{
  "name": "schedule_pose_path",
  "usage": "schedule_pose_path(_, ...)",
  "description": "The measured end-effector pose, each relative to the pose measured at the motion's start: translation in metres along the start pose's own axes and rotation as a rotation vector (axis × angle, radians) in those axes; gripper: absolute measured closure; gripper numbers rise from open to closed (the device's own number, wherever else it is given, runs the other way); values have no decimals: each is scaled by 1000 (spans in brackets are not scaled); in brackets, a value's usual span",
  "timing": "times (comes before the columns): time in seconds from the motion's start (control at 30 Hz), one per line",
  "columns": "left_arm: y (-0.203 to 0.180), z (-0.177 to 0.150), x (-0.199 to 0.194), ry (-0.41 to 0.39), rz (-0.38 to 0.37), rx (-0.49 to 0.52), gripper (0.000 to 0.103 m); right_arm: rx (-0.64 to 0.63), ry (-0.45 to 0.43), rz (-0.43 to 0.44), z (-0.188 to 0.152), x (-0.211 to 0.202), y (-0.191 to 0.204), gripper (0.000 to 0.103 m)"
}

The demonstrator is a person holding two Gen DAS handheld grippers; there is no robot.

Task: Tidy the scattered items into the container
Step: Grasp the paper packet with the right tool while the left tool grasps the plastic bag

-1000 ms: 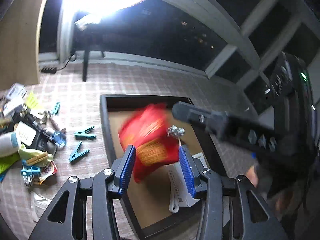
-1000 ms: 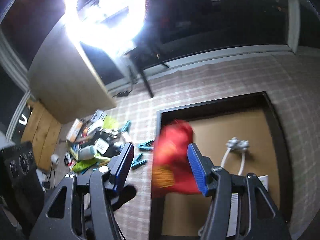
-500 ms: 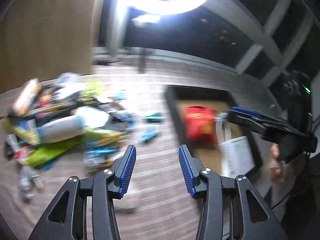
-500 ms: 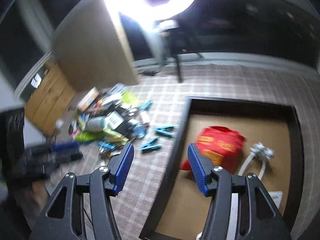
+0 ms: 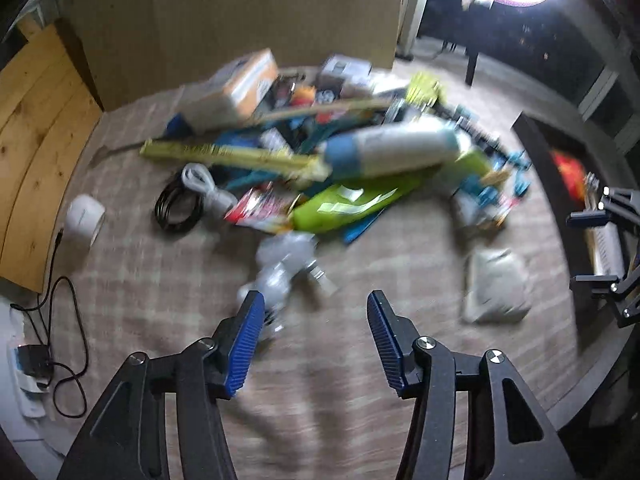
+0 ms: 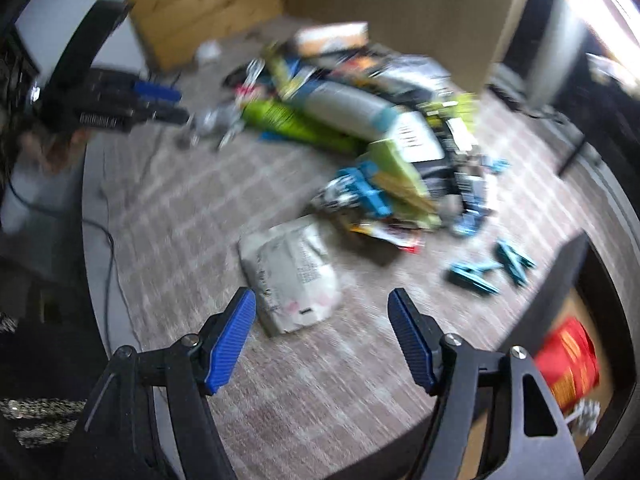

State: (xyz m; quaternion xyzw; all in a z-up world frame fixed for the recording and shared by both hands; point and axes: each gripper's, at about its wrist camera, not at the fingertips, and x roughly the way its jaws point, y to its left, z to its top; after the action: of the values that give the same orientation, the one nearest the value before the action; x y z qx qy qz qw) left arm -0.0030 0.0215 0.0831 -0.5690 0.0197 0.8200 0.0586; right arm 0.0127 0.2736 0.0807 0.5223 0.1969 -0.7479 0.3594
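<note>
1. The left claw [image 5: 314, 342] hangs with its jaws spread wide and nothing between them, above the checked cloth of the worktop [image 5: 160, 280].
2. The right claw [image 6: 320, 338] is likewise spread and empty, just near of a pale grey pouch [image 6: 290, 272] lying flat.
3. The scattered items [image 5: 340, 152] form a blurred heap on the far side: a white-and-blue bottle [image 5: 390, 148], green packets, blue pegs.
4. The container [image 6: 576, 264], dark-rimmed, sits at right, holding a red packet [image 6: 568, 360].

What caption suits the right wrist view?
Open right gripper hovering above a grey pouch beside the clutter pile.
</note>
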Motion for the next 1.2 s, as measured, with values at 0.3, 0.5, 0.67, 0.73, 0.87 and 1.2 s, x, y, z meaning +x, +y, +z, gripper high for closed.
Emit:
schedule_pose_path(0.3,17,3,37,74,28,46,48,-192,141,-40,12,53,31,35)
schedule_pose_path(0.5,20,10,57,104,21,44,53,-237,195,-67,15,72,33,33)
schedule_pose_path(0.67,21,8,68,122,13,40,66,-212,241,-25,18,85,34,28)
schedule_pose_path(0.73,22,6,68,114,21,36,68,-208,227,-33,17,84,37,26)
schedule_pose_path(0.87,20,0,63,85,42,36,71,-154,220,-42,15,78,32,29)
schedule_pose_path(1.2,26,-16,18,-15,43,-56,73,-17,115,-63,-9,31,14,49)
